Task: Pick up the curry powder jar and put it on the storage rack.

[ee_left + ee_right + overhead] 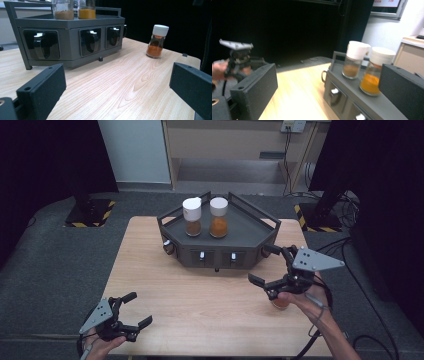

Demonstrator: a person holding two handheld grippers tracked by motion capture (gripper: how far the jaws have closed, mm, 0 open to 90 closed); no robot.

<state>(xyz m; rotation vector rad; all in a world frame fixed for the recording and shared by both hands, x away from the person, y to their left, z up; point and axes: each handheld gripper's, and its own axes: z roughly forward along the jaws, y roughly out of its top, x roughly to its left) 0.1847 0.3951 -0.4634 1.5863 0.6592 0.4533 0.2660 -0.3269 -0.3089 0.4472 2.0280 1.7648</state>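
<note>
Counter (pixel 200 290): pale wood, carrying everything; person seated at its 6 o'clock edge

Rack (pixel 218 242): grey, angled tray with rail, sits at 12 o'clock of the counter, small hooked drawer fronts facing the person. Placement puts its tray within forward reach of either hand

On the tray, two upright jars: brown-spice jar (pixel 192 217) at left, orange-spice jar (pixel 218 217) just beside it at right, white caps on, apparently not touching. Bare tray remains to their right, likely room for a third

Right gripper (pixel 270 267): at about 4 o'clock of the counter, just off the rack's right front corner, fingers spread wide and holding nothing. Its own view looks along the rack front with motion blur, so the hand seems to be swinging

Left gripper (pixel 134 311): parked at 7 o'clock near the counter edge, fingers open, empty; judged idle, kept out of the working hand's way

Loose spice jar (pixel 156 41): orange-red powder, white cap, upright on the counter near 4 o'clock. In the high view it (pixel 280 302) sits partly under the right hand, behind the fingers, not between them. Judged the jar in work; whether about to be taken or just set down cannot be told
</note>
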